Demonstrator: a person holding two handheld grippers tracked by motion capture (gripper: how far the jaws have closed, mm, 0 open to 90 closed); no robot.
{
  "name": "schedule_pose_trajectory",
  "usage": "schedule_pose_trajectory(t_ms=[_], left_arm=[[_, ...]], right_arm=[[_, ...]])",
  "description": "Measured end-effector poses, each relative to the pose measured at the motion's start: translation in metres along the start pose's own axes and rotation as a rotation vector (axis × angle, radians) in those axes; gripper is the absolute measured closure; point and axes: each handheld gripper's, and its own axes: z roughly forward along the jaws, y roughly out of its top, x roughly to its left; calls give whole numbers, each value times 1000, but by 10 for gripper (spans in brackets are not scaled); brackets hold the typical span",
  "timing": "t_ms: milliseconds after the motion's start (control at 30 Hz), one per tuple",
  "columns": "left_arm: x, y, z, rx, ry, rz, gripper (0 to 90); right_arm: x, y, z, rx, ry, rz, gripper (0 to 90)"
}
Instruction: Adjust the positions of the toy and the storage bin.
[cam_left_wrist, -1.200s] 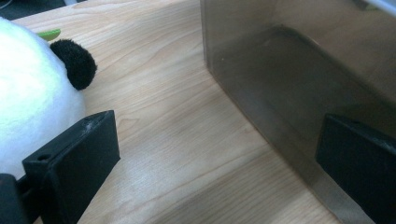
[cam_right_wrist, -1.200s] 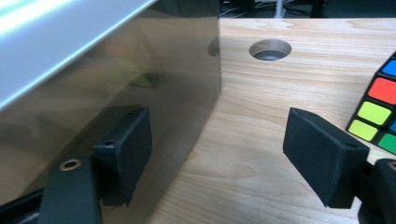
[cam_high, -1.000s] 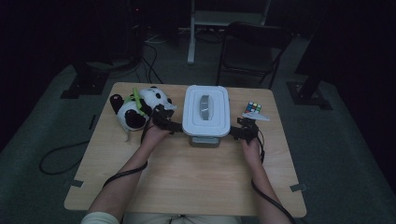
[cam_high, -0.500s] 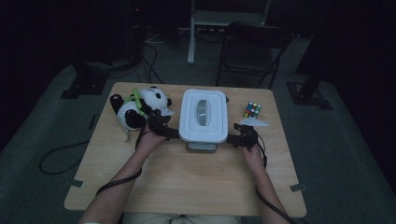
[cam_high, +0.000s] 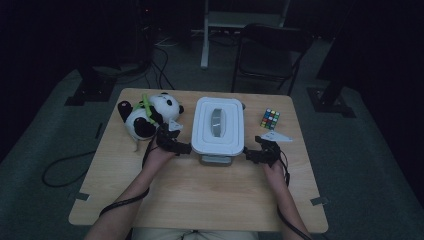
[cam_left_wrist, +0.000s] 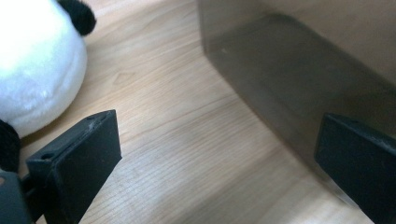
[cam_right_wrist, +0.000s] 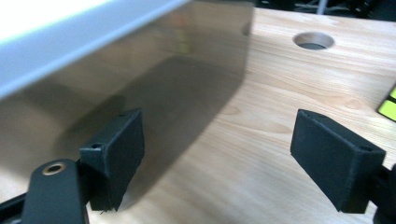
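A white-lidded box (cam_high: 218, 125) with a grey handle stands mid-table. My left gripper (cam_high: 184, 148) is low at the box's left side, near its front corner, and open. In the left gripper view the open left gripper (cam_left_wrist: 215, 172) has bare wood between its jaws, with the box's clouded wall (cam_left_wrist: 289, 79) next to the right jaw. My right gripper (cam_high: 248, 155) is at the box's right front corner. In the right gripper view the right gripper (cam_right_wrist: 219, 163) has just been opening, with only table between its jaws. The box wall (cam_right_wrist: 154, 88) is behind its left jaw.
A panda plush (cam_high: 147, 117) lies left of the box, close behind my left hand, and its white body (cam_left_wrist: 37, 60) is beside the left jaw. A colour cube (cam_high: 270, 119) sits at the back right. A round cable hole (cam_right_wrist: 313, 41) pierces the tabletop (cam_high: 200, 195).
Both hands have slid a little toward me along the box's sides, to its front corners. The box, the panda and the cube have stayed put.
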Motion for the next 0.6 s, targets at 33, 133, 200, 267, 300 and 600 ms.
schedule_pose_trajectory(t_ms=[33, 133, 200, 267, 300, 600], left_arm=[[0, 0, 0, 0, 0, 0, 13], [3, 8, 13, 87, 27, 11, 14], [8, 11, 19, 103, 25, 9, 13], [12, 15, 22, 91, 41, -6, 13], [15, 17, 23, 79, 44, -23, 13], [23, 32, 38, 32, 42, -18, 13]], right_arm=[[-3, 0, 3, 3, -7, 8, 175], [-12, 2, 14, 28, -57, 12, 175], [-16, 4, 21, 34, -69, 21, 175], [-19, 6, 26, 30, -89, 32, 175], [-21, 7, 29, 24, -87, 38, 175], [-24, 18, 50, 36, -104, 34, 179]])
